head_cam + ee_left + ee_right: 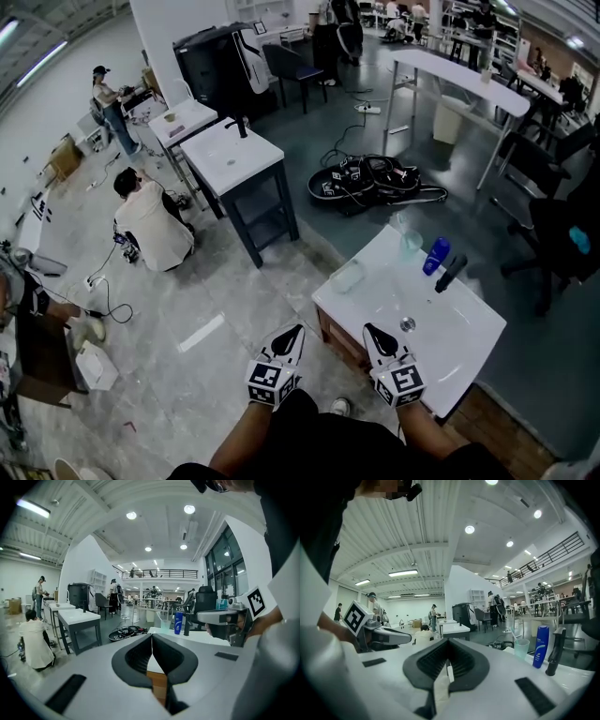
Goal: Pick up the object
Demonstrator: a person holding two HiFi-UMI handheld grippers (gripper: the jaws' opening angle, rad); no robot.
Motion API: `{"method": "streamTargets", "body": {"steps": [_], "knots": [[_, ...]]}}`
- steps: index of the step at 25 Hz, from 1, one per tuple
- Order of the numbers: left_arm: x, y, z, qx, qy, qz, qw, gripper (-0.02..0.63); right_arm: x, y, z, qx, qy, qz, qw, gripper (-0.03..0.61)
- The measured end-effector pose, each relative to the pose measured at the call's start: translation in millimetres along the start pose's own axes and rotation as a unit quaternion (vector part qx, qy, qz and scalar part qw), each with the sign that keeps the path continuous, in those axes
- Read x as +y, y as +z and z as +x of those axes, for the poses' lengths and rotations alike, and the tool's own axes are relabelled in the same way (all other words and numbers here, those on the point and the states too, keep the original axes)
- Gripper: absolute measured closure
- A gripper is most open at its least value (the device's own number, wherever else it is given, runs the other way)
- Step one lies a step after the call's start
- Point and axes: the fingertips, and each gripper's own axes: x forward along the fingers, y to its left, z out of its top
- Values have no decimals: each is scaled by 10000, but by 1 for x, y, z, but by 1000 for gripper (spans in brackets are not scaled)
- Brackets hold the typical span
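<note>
On the far side of a white sink top (450, 342) stand a blue bottle (436, 255), a clear cup (411, 242) and a black faucet (450, 273). A second clear container (347, 275) sits at the left corner. My left gripper (298, 329) hangs shut and empty over the floor, just off the sink's near left edge. Over the near edge, my right gripper (368, 327) is also shut with nothing in it. In the left gripper view the left gripper (151, 637) points at the bottle (178, 622). From the right gripper (447, 661), the bottle (542, 646) and cup (521, 648) lie ahead to the right.
Another white sink table (234, 155) stands to the back left, with a person crouching (150, 225) beside it. Black bags and cables (375, 180) lie on the floor behind the sink. A long white table (459, 75) and a dark chair (553, 234) are at the right.
</note>
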Motion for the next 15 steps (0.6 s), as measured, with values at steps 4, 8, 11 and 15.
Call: {"method": "streamTargets", "body": {"steps": [4,8,11,15], "knots": [[4,1,15,60,-110,35,9999,592,-10,-2,9,48,-84,36,9999,560],[13,3,37,84,-309,48,9995,592,-20,1,27,60,-209,28,9998,560],[24,11,57,87,-455,105,9989,592,-30,8,43,22,-329,5,9995,560],[40,24,81,107,-686,198,9974,592,-40,19,66,14,-490,-48,9988,560]]}}
